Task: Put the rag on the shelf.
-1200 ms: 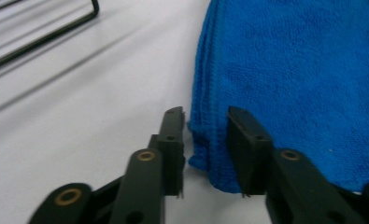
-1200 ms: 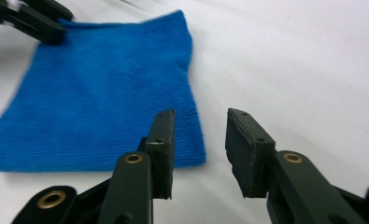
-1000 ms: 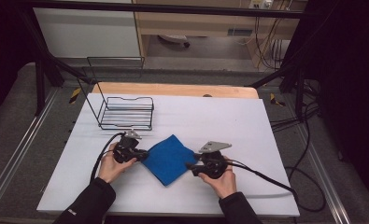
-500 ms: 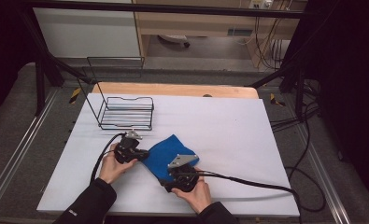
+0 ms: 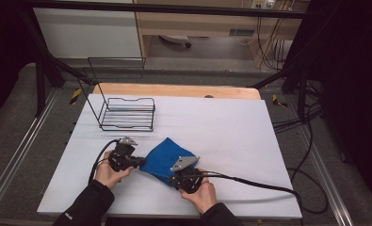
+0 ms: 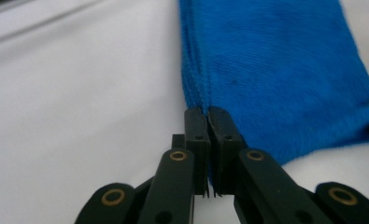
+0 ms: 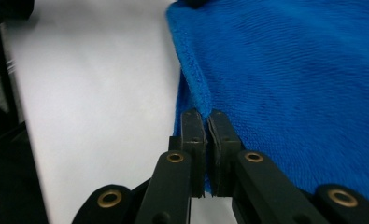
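A blue cloth (image 5: 162, 157) lies bunched on the white table (image 5: 230, 127) between my two hands. My left gripper (image 5: 141, 163) is at its left corner, and in the left gripper view the left gripper (image 6: 208, 112) has both jaws pressed on the cloth's (image 6: 275, 70) folded edge, having just tightened a little. My right gripper (image 5: 175, 177) is at the cloth's near edge. In the right gripper view the right gripper (image 7: 207, 114) has just closed its jaws on the hem of the cloth (image 7: 289, 70), which is pinched between them.
A black wire rack (image 5: 127, 113) stands at the back left of the table. A wooden board (image 5: 174, 90) runs along the far edge. The right gripper's cable (image 5: 249, 181) trails across the table to the right.
My right hand has moved left from the cloth's right corner to its near edge and shut on the hem. The flat cloth has bunched up. My left gripper shifted slightly.
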Demonstrator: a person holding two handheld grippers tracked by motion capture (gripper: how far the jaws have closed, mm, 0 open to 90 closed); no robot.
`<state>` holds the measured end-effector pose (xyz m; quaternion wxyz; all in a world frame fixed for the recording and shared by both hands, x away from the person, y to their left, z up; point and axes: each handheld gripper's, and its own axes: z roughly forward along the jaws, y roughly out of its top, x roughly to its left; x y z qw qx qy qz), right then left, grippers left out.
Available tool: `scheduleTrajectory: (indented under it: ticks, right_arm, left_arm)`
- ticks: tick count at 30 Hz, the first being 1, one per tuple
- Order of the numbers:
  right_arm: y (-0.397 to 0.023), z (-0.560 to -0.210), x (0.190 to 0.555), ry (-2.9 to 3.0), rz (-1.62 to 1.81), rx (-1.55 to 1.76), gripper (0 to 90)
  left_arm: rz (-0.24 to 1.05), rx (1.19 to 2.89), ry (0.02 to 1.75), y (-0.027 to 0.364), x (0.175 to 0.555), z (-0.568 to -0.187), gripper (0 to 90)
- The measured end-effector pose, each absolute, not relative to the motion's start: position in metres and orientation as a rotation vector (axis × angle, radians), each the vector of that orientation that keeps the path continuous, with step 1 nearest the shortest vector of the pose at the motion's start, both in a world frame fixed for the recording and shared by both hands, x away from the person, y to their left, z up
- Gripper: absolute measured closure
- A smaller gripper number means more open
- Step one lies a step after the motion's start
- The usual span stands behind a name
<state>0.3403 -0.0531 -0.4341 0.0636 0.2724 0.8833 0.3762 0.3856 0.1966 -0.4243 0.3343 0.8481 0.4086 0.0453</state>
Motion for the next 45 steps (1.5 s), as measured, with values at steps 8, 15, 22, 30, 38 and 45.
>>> scheduleTrajectory:
  ticks: [8, 15, 22, 30, 38, 45]
  right_arm:
    - [-0.069, -0.432, 0.329, 2.793, 1.141, 0.806, 71.6]
    - [-0.093, -0.411, 0.339, 2.609, 1.251, 0.896, 44.3]
    - [-0.122, -0.419, 0.371, 2.397, 1.173, 1.199, 44.1]
    - [-0.122, -0.444, 0.398, 2.323, 1.147, 1.376, 57.8]
    - [-0.118, -0.453, 0.403, 2.379, 1.162, 1.377, 78.1]
    - [-0.105, -0.443, 0.414, 2.390, 1.147, 1.270, 87.3]
  left_arm:
    - [0.143, 2.214, 1.068, 0.192, 0.339, -0.428, 84.7]
    - [0.188, 2.161, 1.033, 0.198, 0.352, -0.419, 55.2]
    - [0.242, 2.130, 1.038, 0.192, 0.398, -0.410, 42.3]
    - [0.198, 2.176, 1.094, 0.171, 0.432, -0.433, 52.8]
    - [0.157, 2.192, 1.086, 0.162, 0.429, -0.441, 75.1]
    - [0.229, 2.159, 1.106, 0.166, 0.419, -0.436, 85.9]
